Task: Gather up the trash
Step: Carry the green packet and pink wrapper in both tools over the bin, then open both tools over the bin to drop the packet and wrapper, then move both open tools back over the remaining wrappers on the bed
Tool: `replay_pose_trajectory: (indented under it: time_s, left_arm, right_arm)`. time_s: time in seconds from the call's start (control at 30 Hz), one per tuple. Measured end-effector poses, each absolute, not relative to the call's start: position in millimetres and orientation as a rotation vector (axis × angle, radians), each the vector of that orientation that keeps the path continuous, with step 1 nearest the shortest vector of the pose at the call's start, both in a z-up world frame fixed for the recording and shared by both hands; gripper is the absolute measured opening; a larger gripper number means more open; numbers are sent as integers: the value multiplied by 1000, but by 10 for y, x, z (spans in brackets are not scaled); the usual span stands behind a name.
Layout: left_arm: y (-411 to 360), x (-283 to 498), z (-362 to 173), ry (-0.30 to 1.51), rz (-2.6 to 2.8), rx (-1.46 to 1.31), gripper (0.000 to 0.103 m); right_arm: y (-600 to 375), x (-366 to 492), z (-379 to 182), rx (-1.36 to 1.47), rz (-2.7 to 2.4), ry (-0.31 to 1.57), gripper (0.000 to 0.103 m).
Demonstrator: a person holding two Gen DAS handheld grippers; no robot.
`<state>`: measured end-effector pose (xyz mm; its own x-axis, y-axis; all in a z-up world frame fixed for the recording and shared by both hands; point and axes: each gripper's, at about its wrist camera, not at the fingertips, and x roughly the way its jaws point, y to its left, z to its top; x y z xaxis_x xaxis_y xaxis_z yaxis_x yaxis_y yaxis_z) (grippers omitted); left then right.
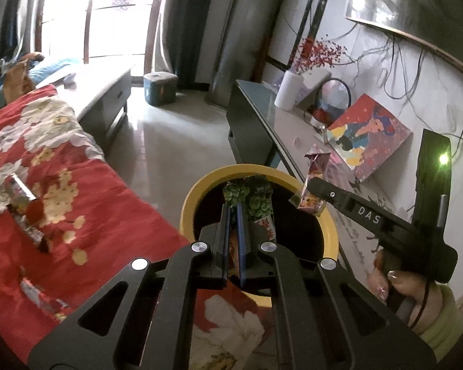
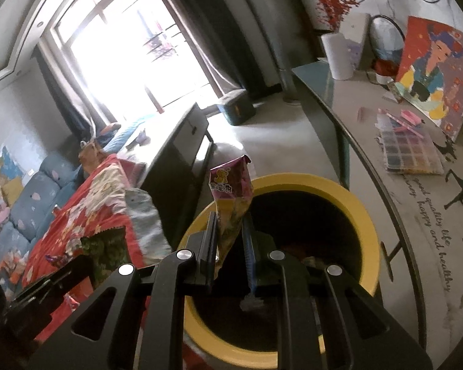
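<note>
A bin with a yellow rim [image 1: 194,194] [image 2: 367,215] and dark inside stands between the bed and the desk. My left gripper [image 1: 234,208] is shut on a green snack wrapper [image 1: 256,203] and holds it over the bin's mouth. My right gripper [image 2: 230,219] holds a purple and yellow snack packet [image 2: 231,185] upright between its fingers, above the bin's near-left rim. The right gripper also shows in the left wrist view [image 1: 311,189], with the packet [image 1: 316,169] at its tip over the bin's right rim. Two more wrappers [image 1: 23,206] [image 1: 41,296] lie on the red floral blanket.
The bed with the red floral blanket [image 1: 86,185] is left of the bin. A desk [image 2: 355,114] on the right carries a white vase [image 2: 338,55], a painting [image 2: 435,71] and a paint palette [image 2: 410,151]. A grey cabinet [image 1: 108,92] and a teal box [image 1: 159,88] stand by the window.
</note>
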<state>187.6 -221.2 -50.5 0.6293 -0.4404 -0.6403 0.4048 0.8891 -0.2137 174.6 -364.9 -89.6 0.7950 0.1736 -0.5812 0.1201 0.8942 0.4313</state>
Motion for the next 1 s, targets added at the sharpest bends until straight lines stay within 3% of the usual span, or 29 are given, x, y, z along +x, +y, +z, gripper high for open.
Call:
replay_pose_trajectory:
  time_s: [0.83,0.9,0.97,1.0]
  left_arm:
    - [-2527,2213,-898,847,-507,-20,2]
    - [-2526,2212,-897,849,-506,-26,8]
    - [-2530,2202,-885,844,-497,-32,21]
    - [-2523,2194,-875,841,-498,-40,24]
  right_arm:
    - [-3989,1832,-1247,537,-10,740,18]
    - [-3990,1842,-1250,536,-13,747,21]
    - [-3995,1845,-1252,542,-19,749,33]
    - [-3998,1847,-1250,543,-21,749,34]
